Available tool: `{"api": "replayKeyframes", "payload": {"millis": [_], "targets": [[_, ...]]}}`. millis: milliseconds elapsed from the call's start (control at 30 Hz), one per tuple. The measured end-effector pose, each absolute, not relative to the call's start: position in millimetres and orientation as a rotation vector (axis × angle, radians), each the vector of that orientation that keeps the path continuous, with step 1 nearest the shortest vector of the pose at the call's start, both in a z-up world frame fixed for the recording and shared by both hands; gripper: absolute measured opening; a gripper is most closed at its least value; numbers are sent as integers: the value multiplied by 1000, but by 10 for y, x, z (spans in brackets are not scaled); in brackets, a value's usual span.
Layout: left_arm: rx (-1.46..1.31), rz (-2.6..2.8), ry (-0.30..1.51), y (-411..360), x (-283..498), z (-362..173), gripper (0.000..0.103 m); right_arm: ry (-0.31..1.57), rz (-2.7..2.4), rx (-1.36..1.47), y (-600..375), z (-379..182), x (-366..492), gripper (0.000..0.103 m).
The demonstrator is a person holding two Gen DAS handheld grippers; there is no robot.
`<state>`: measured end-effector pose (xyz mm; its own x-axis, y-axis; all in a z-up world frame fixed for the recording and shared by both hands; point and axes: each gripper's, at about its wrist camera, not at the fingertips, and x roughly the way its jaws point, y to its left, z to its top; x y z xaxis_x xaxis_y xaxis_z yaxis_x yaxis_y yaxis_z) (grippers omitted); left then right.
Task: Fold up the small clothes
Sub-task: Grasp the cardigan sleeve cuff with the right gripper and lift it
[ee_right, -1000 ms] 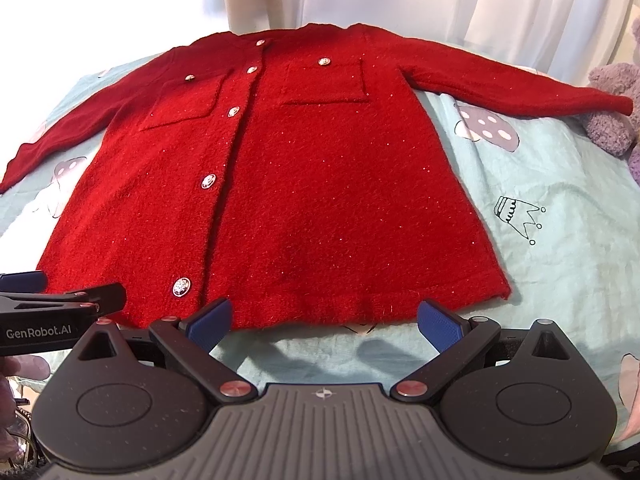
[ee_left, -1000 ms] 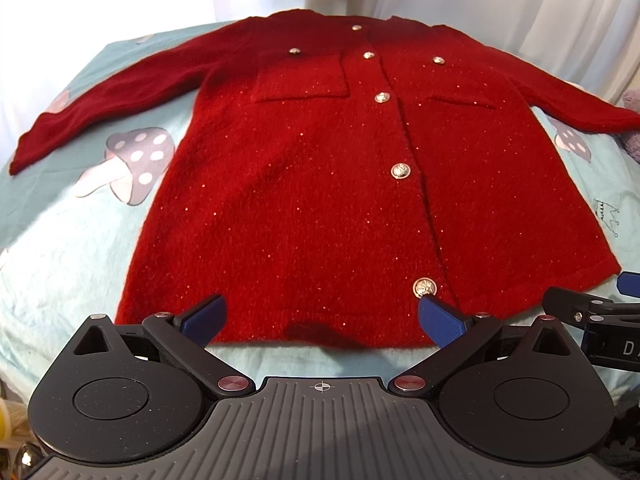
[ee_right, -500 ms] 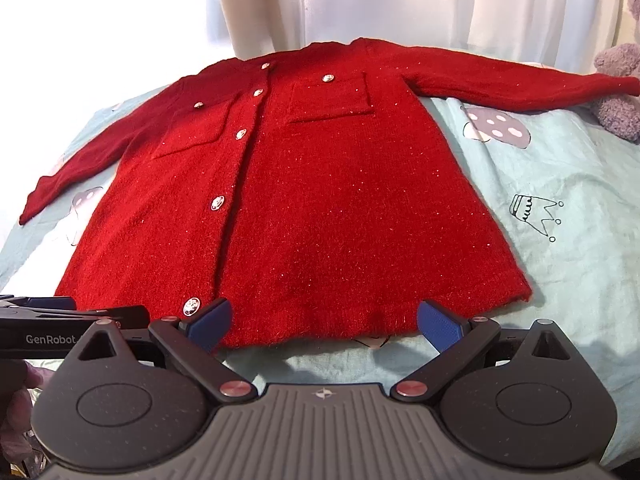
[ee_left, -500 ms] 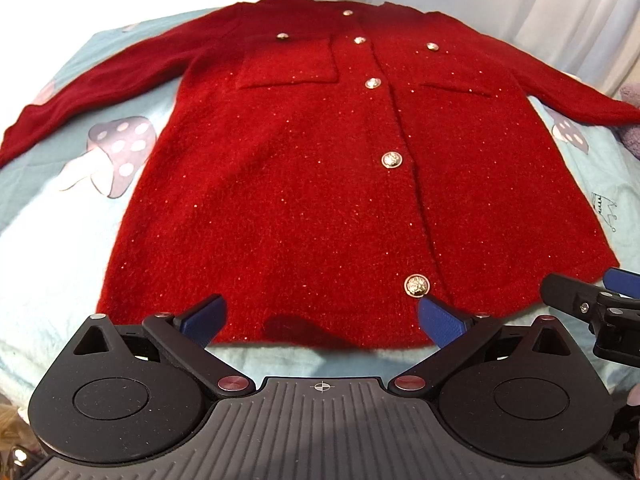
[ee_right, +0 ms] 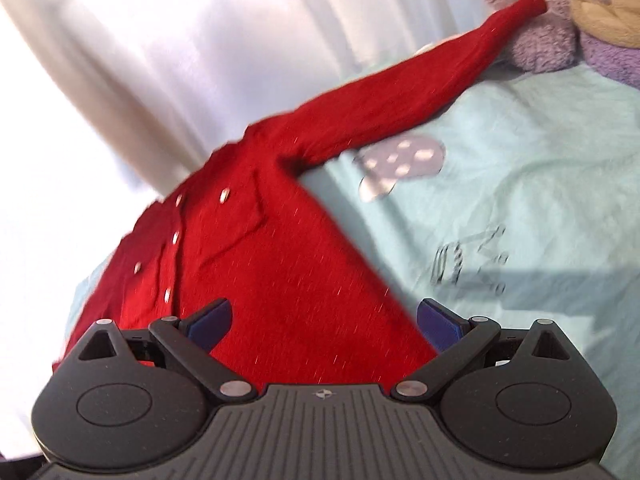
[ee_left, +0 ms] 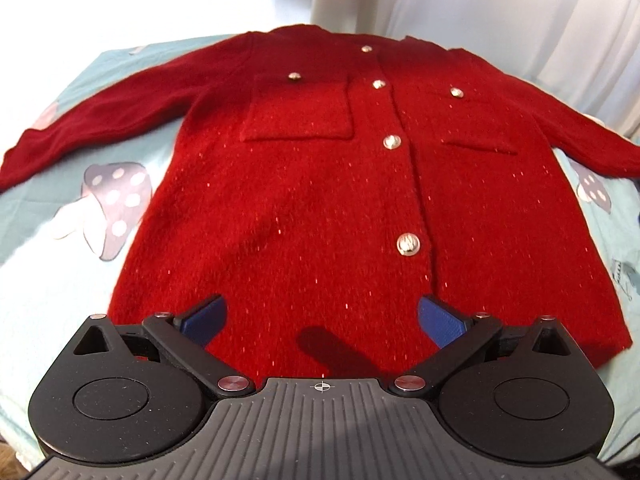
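- Since earlier, our right gripper (ee_right: 324,316) swung toward the right sleeve (ee_right: 404,92).
- Fuzzy red knit cardigan (ee_left: 340,208) lies flat on the aqua sheet (ee_left: 44,280), collar away.
- Both our grippers, left (ee_left: 322,318) included, gape wide, empty.

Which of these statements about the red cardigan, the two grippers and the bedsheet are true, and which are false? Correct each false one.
1. The red cardigan lies spread flat, front side up. True.
2. The left gripper is shut on the hem. False: its jaws stand open over the lower part, gripping nothing.
3. The cardigan's sleeve reaches to a purple plush toy. True.
4. The sheet is plain white. False: it is pale teal with mushroom prints.
5. The right gripper is open. True.
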<state>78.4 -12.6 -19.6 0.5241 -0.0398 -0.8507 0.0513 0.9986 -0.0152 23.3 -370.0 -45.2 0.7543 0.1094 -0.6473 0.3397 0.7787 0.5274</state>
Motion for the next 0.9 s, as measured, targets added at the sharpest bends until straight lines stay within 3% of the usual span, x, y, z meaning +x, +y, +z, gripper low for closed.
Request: {"api": "replayKeyframes", "payload": {"millis": [100, 200, 267, 300, 633, 700, 767, 900], "targets": [[-19, -32, 993, -151, 976, -225, 103, 572, -222, 709, -4116, -448, 376, 97], [-60, -24, 1005, -180, 1151, -286, 103, 504, -308, 714, -4503, -521, 622, 85], [-53, -17, 1015, -220, 1248, -320, 103, 484, -344, 757, -4771, -608, 781, 59], [-45, -13, 1020, -242, 1291, -327, 103, 476, -354, 776, -4900, -652, 857, 54], [-127, 22, 1043, -170, 1480, -371, 103, 268, -543, 1045, -6063, -819, 1210, 53], [-112, 27, 1046, -156, 1509, -377, 103, 268, -564, 1042, -6136, -836, 1275, 44], [-111, 26, 1047, -137, 1548, -376, 103, 262, -568, 1045, -6177, -866, 1333, 11], [-119, 3, 1029, -76, 1637, -337, 103, 263, -605, 951, -6124, -753, 1382, 9]]}}
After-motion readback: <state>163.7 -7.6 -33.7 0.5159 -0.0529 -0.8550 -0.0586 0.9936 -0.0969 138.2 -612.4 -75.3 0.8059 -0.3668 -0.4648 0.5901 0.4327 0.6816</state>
